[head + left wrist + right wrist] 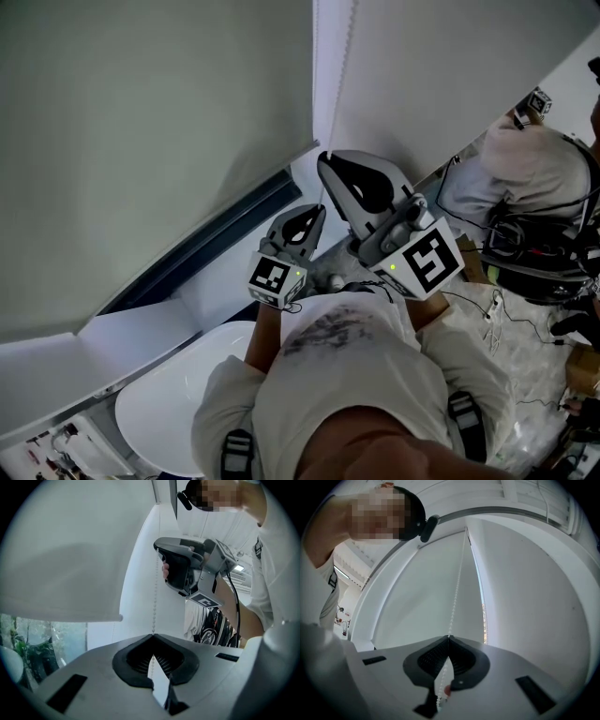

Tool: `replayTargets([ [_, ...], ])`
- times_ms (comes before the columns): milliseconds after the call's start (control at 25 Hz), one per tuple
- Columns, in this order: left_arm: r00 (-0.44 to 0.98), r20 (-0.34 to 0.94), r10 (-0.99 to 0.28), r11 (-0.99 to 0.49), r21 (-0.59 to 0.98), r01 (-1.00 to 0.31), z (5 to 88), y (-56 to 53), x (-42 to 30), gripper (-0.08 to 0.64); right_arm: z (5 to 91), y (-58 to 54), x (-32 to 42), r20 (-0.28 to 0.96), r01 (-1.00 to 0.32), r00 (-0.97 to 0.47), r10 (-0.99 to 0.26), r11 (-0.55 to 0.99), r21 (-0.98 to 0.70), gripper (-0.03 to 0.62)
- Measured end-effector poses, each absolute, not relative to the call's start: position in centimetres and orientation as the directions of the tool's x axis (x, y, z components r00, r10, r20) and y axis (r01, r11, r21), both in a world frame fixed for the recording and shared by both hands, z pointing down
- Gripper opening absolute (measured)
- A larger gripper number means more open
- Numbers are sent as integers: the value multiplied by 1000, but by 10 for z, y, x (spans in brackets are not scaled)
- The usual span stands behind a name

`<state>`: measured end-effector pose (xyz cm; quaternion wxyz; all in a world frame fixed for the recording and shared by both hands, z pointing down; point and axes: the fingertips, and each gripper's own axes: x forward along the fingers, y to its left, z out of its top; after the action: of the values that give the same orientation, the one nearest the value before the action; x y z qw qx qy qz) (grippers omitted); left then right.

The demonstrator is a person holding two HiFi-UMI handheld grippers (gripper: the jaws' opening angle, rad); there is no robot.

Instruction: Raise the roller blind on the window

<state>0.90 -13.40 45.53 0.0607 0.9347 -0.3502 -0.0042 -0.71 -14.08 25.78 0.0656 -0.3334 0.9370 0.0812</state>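
**Both claws clamped on the blind's chain, close to the wall corner**

The left gripper (153,635) has its jaws together on the bead chain (457,588), which passes between the pads and rises straight from the tip. The right gripper (449,637) is likewise closed tight on the chain, and in the left gripper view it sits higher up the line. Whether the two hold the same strand I cannot tell.

The roller blind (150,141) hangs to the left and fills most of the window. Its bottom edge (61,617) stops short of the bottom of the window, leaving a band of bare glass (47,644) with greenery showing through. The chain runs along the blind's right edge, just beside a narrow bright gap (483,616) where the blind meets the side wall (441,84).

Room is tight sideways: the wall stands just right of the claws and the blind's face just left. Above them the chain runs clear to the top of the frame. Below, the white sill (131,333) juts out near the person's left sleeve (220,394). A tangle of cables (525,253) lies to the person's right.
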Motion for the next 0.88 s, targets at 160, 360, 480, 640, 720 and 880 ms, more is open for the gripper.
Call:
replayTargets([
  [160,753,45,-656,-745,118,-656,468,-134,6,8,270,-140,-8,-173,-639,-767,-618,761,111,61],
  [360,756,47,-653,-746,130,-653,476,-133,4,8,275,-138,-11,-189,-640,-764,-617,760,110,61],
  [480,756,79,-649,-747,123,-654,486,-132,5,8,280,-137,-14,-189,-644,-762,-620,756,116,61],
  [640,756,112,-645,-743,136,-655,508,-128,5,8,302,-134,-15,-154,-639,-768,-622,763,98,61],
  [720,757,113,-644,-741,154,-653,517,-125,4,8,315,-131,-14,-124,-632,-774,-621,770,89,61],
  [880,755,114,-645,-737,169,-655,532,-121,1,8,325,-127,-16,-134,-634,-772,-621,769,86,61],
])
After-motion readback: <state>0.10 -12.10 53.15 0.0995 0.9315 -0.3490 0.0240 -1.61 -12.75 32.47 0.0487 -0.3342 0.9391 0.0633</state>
